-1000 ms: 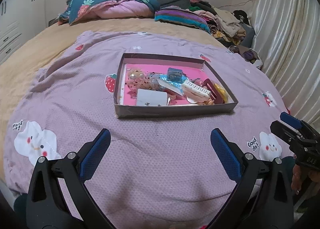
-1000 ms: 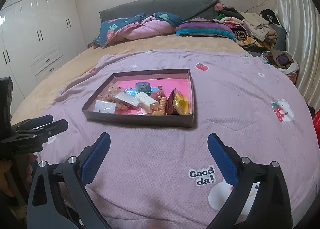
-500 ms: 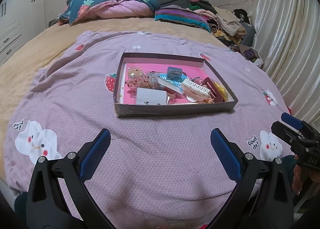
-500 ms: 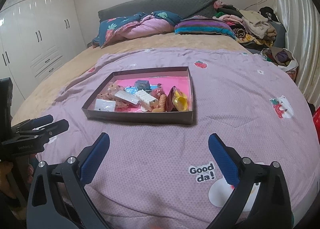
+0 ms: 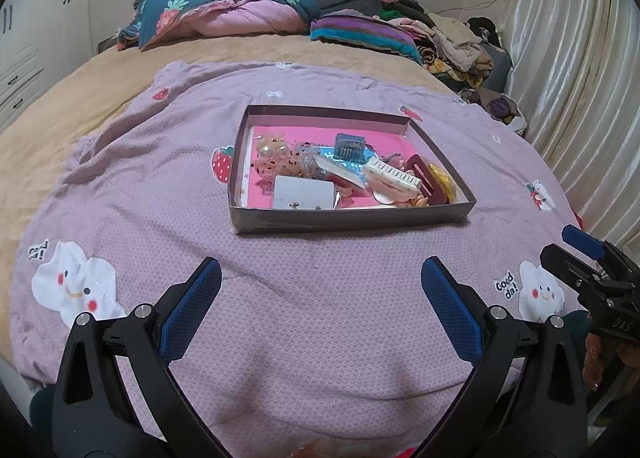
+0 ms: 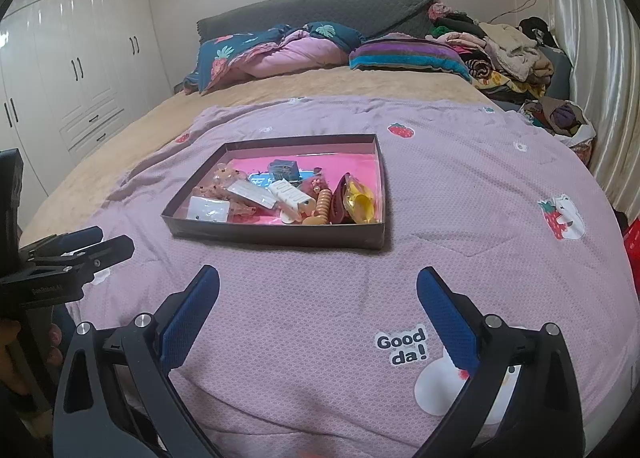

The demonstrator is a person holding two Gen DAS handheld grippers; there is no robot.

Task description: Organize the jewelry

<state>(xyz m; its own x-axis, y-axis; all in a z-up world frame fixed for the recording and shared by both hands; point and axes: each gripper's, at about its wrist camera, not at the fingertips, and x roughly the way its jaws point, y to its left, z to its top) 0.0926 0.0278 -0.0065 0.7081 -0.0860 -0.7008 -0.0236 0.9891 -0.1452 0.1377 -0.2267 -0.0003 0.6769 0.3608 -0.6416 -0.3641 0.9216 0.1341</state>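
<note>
- I hold my left gripper (image 5: 320,278) above a lilac quilt (image 5: 320,318) spread on a bed, its blue-padded jaws wide apart with nothing between them.
- My right gripper (image 6: 318,286) hovers over the same quilt, jaws equally wide and empty.
- Each gripper shows at the edge of the other's view: the right one at the far right of the left view, the left one at the far left of the right view.
- A shallow dark box (image 5: 348,216) with a pink floor sits on the quilt ahead of both grippers, well apart from them.
- Inside the box lies a loose heap of hair and jewelry pieces: a white card (image 5: 303,196) near the front left corner, a white clip (image 5: 394,175) toward the middle, a small blue-grey clip (image 5: 349,146) behind it, a yellow piece (image 6: 359,200) against the right wall.
- The smaller pieces overlap, and I cannot tell them apart.
- Pillows (image 6: 272,52) and piled clothes (image 6: 508,54) lie at the head of the bed.
</note>
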